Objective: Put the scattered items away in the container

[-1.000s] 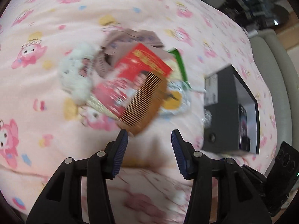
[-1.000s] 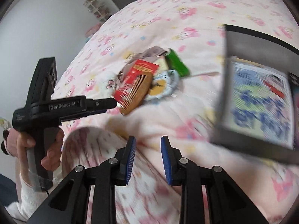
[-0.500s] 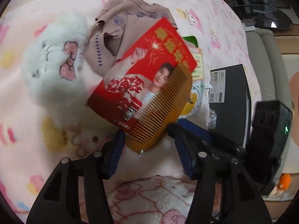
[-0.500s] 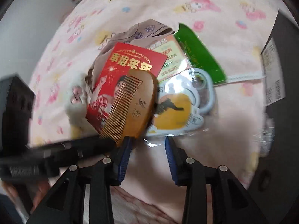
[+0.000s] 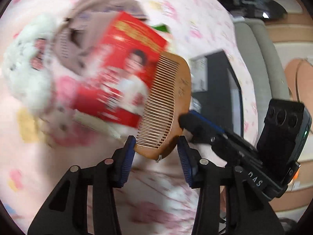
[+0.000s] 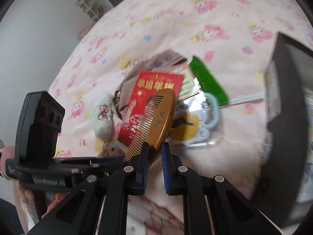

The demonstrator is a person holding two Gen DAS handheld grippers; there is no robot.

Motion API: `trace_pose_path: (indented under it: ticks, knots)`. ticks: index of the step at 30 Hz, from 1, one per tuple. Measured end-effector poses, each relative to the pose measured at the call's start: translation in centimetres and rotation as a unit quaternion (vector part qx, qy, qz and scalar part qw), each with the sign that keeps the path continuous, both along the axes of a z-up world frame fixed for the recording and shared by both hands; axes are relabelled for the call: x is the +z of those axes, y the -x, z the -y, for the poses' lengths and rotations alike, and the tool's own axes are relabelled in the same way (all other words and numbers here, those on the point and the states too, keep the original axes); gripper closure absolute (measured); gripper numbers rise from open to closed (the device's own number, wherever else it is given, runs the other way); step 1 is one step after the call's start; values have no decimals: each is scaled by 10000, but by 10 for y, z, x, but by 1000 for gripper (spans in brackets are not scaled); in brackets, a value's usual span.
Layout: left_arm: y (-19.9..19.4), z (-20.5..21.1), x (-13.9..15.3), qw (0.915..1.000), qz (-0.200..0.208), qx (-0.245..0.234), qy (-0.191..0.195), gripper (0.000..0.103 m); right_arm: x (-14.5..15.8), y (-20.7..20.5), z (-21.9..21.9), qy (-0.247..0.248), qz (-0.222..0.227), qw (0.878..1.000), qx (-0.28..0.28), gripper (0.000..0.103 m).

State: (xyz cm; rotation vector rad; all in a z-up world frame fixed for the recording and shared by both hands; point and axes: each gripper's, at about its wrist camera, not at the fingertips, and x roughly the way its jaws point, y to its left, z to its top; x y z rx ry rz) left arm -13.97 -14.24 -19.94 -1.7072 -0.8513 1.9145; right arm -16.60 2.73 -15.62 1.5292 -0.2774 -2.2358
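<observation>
The comb [image 6: 156, 117] lies on the packet [image 6: 152, 98], which rests over the folded cloth [image 6: 166, 60] behind it; the plush toy [image 6: 102, 115] sits left of the pile, the blister pack [image 6: 195, 125] right; the container [image 6: 289, 117] stands farther right on the bedspread [image 6: 176, 19].

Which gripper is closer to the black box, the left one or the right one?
Right. The right gripper lies between the comb and the black box. The left gripper, its jaws closing around the comb's near end, is farther away.
</observation>
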Motion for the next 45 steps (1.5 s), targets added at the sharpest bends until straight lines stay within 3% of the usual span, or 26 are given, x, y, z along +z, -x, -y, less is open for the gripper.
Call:
trace_pose_path:
  ticks: [2, 4, 6, 9, 12, 15, 17, 21, 23, 25, 27, 29, 31, 33, 34, 40, 42, 45]
  knots:
    - [-9, -15, 7, 9999, -80, -99, 13, 59, 10, -11, -14, 23, -65, 9999, -87, 93]
    - [-18, -28, 22, 9986, -353, -118, 385, 59, 17, -26, -30, 416, 70, 9991, -47, 95]
    - [-23, -36, 33, 9973, -483, -163, 525, 61, 23, -40, -38, 557, 30, 9984, -63, 95]
    - [-30, -58, 49, 9962, -600, -465, 424, 67, 37, -63, -50, 374, -266, 9989, -121, 95]
    - [-31, -77, 52, 9957, -560, -608, 419, 67, 37, -73, -67, 447, -258, 9982, -297, 95]
    - [-30, -83, 58, 9944, -660, -516, 647, 67, 32, -81, -80, 398, -191, 9983, -388, 95]
    - [-30, -71, 60, 9939, -682, -201, 844, 66, 28, -85, -84, 391, -121, 9986, -327, 95]
    - [-12, -51, 40, 9914, -307, 558, 1140, 53, 16, -81, -81, 497, 49, 9984, -271, 95]
    - [3, -42, 22, 9897, 121, 975, 1037, 51, 5, -70, -72, 639, 156, 9976, -232, 94]
    - [15, -43, 17, 9887, 120, 1163, 936, 46, -9, -56, -64, 767, 382, 9960, -271, 94]
    - [24, -46, 15, 9841, -10, 1255, 1257, 43, -22, -42, -54, 724, 544, 9953, -351, 93]
    - [27, -49, 7, 9830, 54, 1252, 1342, 43, -30, -33, -44, 503, 574, 9965, -337, 92]
    - [27, -48, 1, 9819, 165, 1266, 1395, 41, -39, -24, -35, 375, 634, 9968, -296, 83]
    - [28, -45, -5, 9814, 245, 1302, 1387, 37, -46, -16, -28, 297, 723, 9966, -264, 67]
    - [28, -44, -7, 9813, 278, 1326, 1368, 37, -51, -10, -24, 269, 783, 9963, -246, 66]
    - [35, -55, -19, 9874, 493, 889, 1209, 39, -71, 2, -14, 356, 916, 9951, -70, 71]
    - [30, -61, -13, 9870, 379, 738, 1380, 43, -65, -3, -23, 452, 813, 9956, -146, 79]
    - [18, -67, -4, 9924, 233, 507, 1095, 52, -47, -16, -39, 418, 498, 9977, -205, 83]
